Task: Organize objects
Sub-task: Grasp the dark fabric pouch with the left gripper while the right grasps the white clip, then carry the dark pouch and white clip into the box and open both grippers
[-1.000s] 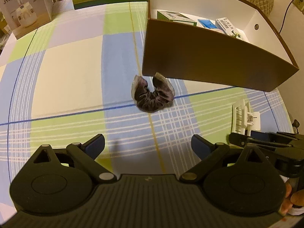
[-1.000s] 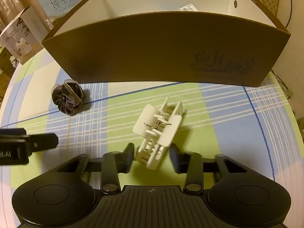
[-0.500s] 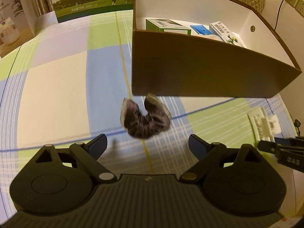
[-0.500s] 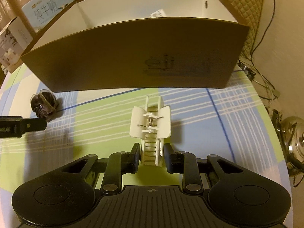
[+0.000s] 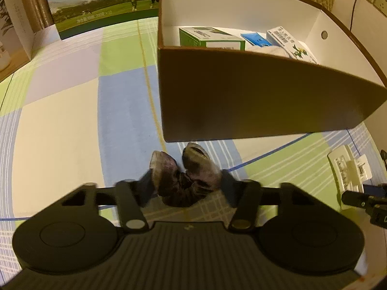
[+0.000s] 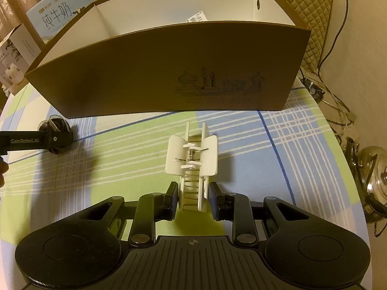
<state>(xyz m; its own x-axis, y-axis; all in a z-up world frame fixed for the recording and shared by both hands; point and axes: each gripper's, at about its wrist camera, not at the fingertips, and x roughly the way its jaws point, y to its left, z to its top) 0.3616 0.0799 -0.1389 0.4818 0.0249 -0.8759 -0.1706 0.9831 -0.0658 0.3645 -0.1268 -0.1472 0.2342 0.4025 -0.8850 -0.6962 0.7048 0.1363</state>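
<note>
Closing around a dark purple scrunchie, the left tool has its blurred blue pads on either flank of the curled fabric, which lies on the checked tablecloth of the tabletop just in front of the near left corner of the brown cardboard box. The pads look to be touching the fabric, though the blur keeps me from telling how firmly. The right tool is clamped as tight as it goes on the toothed end of a white plastic hair claw clip, whose wings and spring stick forward toward the box's printed front wall. Inside the white-lined box sit a green-and-white carton, a blue packet and a white carton with a printed label. Behind the box stands a milk carton case with cows on it.
</note>
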